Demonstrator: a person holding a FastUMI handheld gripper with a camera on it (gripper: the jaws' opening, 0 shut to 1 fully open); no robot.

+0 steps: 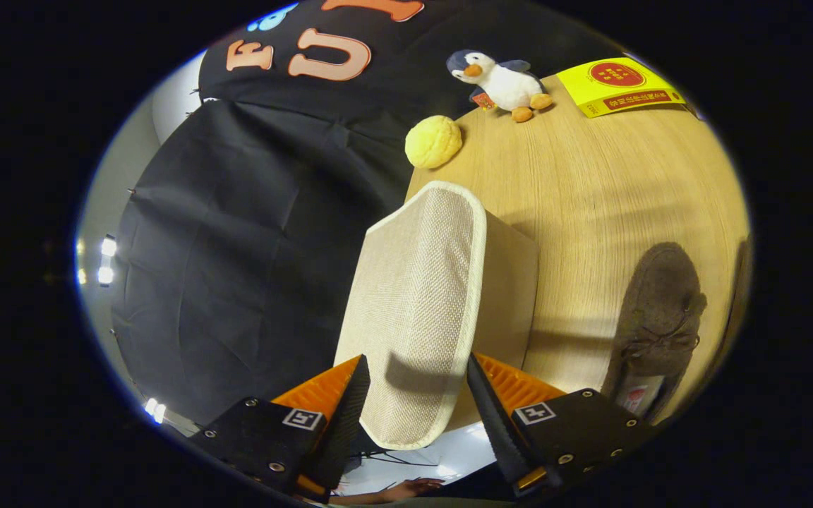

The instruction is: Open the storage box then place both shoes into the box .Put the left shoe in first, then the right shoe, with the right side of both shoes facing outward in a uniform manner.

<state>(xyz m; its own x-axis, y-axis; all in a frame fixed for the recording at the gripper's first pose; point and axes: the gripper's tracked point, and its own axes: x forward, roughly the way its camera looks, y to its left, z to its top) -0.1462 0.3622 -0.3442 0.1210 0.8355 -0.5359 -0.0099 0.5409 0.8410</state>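
We begin with the wooden table [590, 204], which carries everything in reach; the view is rolled hard to one side, so its surface runs up the scene. Next in size is the storage box [512, 296], a fabric one, with its woven lid [417, 296] swung up and standing between the fingers of our gripper [415, 398]. The fingers sit apart, one on each side of the lid's near edge, and we cannot tell whether they press on the cloth or merely flank it. We judge that we are in the opening step, the lid lifted but not yet laid fully back. One brown shoe [657, 310] lies on the table beside the box, laces up; which foot it is we cannot say. Beyond the box sit a yellow packet [618, 86], a toy penguin [502, 81] and a yellow bun [433, 141]. The next move calls for folding the lid clear and letting go, then reaching for the left shoe.
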